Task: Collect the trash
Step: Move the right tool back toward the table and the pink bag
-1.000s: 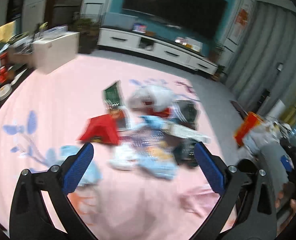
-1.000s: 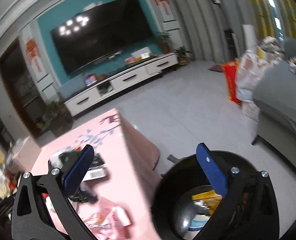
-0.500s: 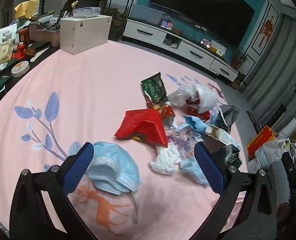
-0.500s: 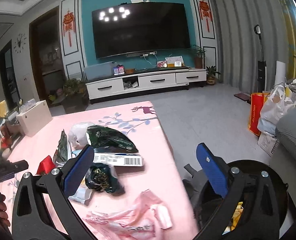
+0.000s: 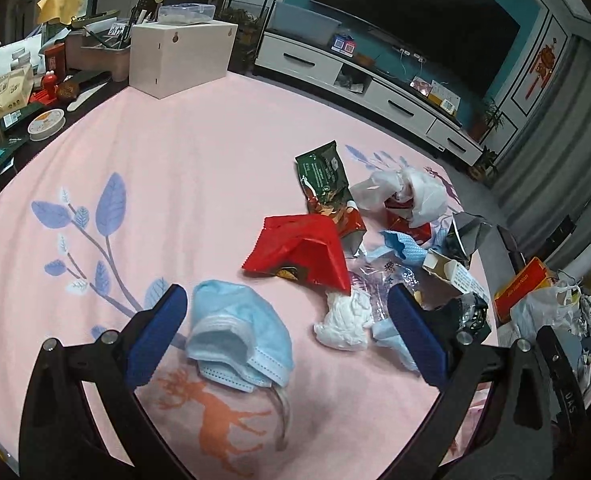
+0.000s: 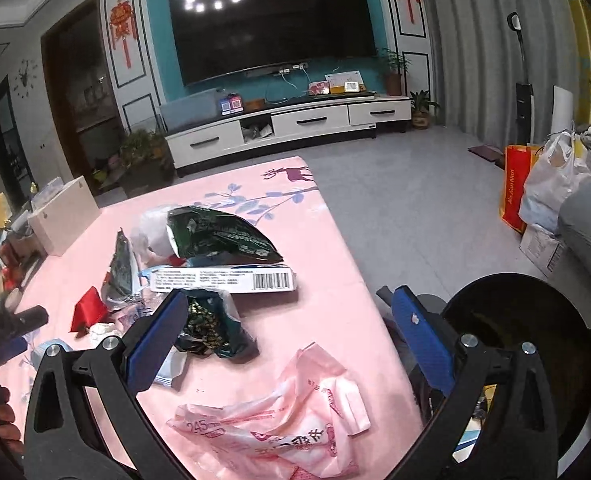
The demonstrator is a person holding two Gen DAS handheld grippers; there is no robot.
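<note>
Both claws have just swung back over the pink table (image 5: 199, 168), and both come back empty: the right claw (image 6: 289, 334), which a second ago hung above the black bin (image 6: 535, 320) on the floor, now stands with its blue fingers spread wide over the table's near corner, nothing between them. That reads to me as a drop finished and a fresh pick about to begin. Directly below it lies a crumpled pink plastic bag (image 6: 279, 424), and just beyond that, by its left finger, a dark crinkled wrapper (image 6: 211, 326); either looks like the handiest next grab, being closest to the bin. Further on sit a long white box with a barcode (image 6: 231, 279) and a dark green snack bag (image 6: 219, 236) resting against it. The left claw (image 5: 283, 334) has dropped lower and steadied, also fully open and holding nothing, with a light blue face mask (image 5: 239, 336) lying on the table just inside its left finger. A wad of white tissue (image 5: 345, 322) is a little past that, then a red wrapper (image 5: 303, 250), a green packet (image 5: 323, 172) and a white plastic bag (image 5: 407, 190) at the far side of the heap. Most of the trash is still on the table, so the job seems well short of done.
</note>
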